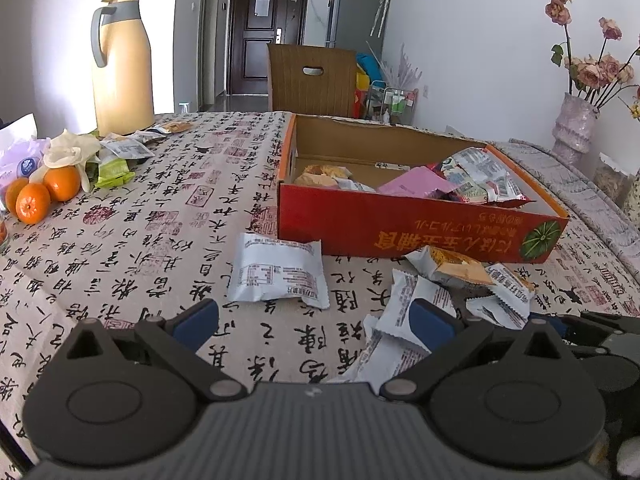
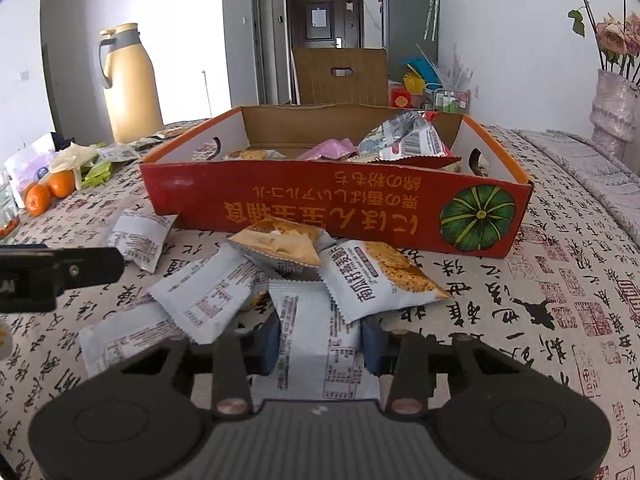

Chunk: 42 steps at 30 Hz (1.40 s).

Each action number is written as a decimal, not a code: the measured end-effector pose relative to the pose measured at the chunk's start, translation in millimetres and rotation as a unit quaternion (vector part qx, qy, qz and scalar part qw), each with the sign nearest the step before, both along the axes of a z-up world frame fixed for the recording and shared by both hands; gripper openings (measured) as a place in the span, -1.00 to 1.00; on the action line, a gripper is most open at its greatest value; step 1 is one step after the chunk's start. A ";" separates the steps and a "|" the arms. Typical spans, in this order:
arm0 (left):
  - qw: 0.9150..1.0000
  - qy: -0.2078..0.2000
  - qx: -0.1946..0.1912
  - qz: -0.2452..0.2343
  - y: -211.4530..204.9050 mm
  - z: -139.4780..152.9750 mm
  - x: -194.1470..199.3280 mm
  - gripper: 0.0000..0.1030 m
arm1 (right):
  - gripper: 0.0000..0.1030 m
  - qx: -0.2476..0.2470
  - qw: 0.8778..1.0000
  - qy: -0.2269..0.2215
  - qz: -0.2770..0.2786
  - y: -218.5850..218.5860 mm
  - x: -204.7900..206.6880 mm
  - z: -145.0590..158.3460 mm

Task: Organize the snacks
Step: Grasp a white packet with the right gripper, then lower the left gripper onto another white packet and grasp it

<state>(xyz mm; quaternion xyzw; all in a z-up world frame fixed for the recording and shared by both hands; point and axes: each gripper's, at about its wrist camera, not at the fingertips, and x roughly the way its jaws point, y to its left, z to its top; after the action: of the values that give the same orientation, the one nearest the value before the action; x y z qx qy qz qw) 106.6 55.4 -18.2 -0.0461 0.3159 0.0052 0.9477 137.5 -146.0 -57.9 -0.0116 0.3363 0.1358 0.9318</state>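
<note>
The right hand-held gripper is pinching a white snack packet at the near edge of the worktop, both pads pressing its sides, probably so it can be lifted into the red cardboard box just behind. The left hand-held gripper is hovering spread and empty. About six packets are lying loose in front of the box, several more already inside. Three oranges and one yellow jug are sitting at the far left.
</note>
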 end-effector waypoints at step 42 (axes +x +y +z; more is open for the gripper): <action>0.994 0.078 0.047 -0.065 -48.5 -33.7 2.3 0.71 | -0.23 0.059 0.994 -0.052 -0.079 -98.7 -48.0 8.3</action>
<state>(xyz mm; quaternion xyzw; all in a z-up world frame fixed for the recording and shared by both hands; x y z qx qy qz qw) 108.9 7.0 -51.9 0.0197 0.3904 -0.0383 0.9196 89.5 -244.7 -49.6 0.0632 0.2782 0.0803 0.9551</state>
